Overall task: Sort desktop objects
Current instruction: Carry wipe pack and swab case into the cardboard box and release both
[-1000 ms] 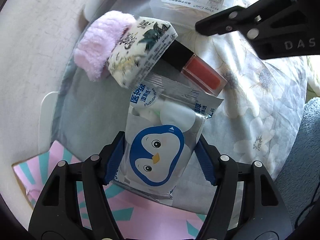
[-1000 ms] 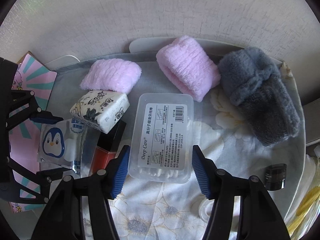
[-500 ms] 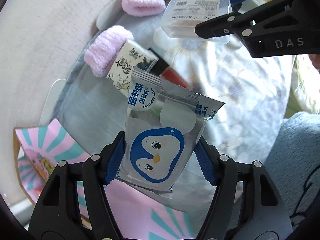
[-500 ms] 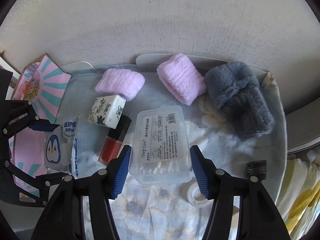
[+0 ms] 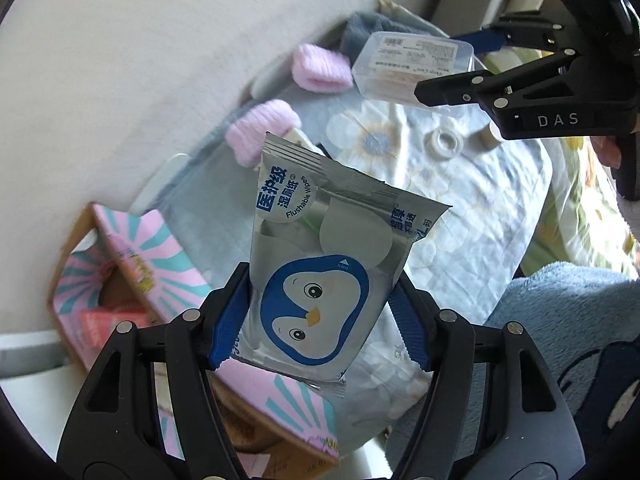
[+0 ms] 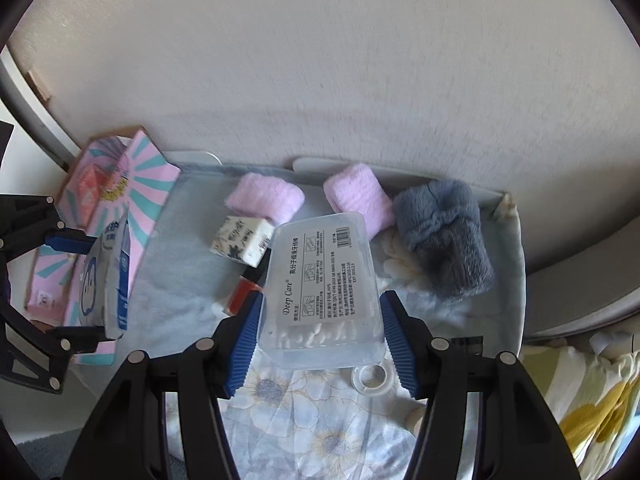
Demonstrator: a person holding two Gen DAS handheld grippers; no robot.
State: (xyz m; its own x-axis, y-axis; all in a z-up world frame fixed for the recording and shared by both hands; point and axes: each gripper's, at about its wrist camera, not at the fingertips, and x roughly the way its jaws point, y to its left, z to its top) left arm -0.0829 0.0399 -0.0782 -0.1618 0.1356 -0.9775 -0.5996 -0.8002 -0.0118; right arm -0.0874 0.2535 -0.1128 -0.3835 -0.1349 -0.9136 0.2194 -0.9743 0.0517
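Left gripper (image 5: 320,320): my jaws are clamped on a silver pack of flushable wet wipes (image 5: 326,268) with a penguin print, held in the air above the left edge of the bed cover; its lower corner is cut off behind my finger frame.

Right gripper (image 6: 322,336): closed on both long sides of a clear box of cotton swabs (image 6: 320,288) labelled "Deep Care", lifted off the cover; the swabs lie heaped at the end nearest me.

Pink-and-teal carton (image 6: 132,184): open, at the cover's left edge by the wall; something orange inside, too blurred for me to name.

Back edge: two pink fluffy rolls (image 6: 264,198) (image 6: 358,196) and a grey fluffy roll (image 6: 444,236) in a row along the wall.

Middle of the cover: a tissue pack (image 6: 242,240) with dark floral print lies just in front of the left pink roll; the swab box hides most of a red-and-black tube (image 6: 242,294) beside it.

Near edge: a roll of clear tape (image 6: 372,378) on the floral cover (image 6: 304,412), partly behind my right finger; a small black item (image 6: 466,346) at the right, too dim for me to identify.
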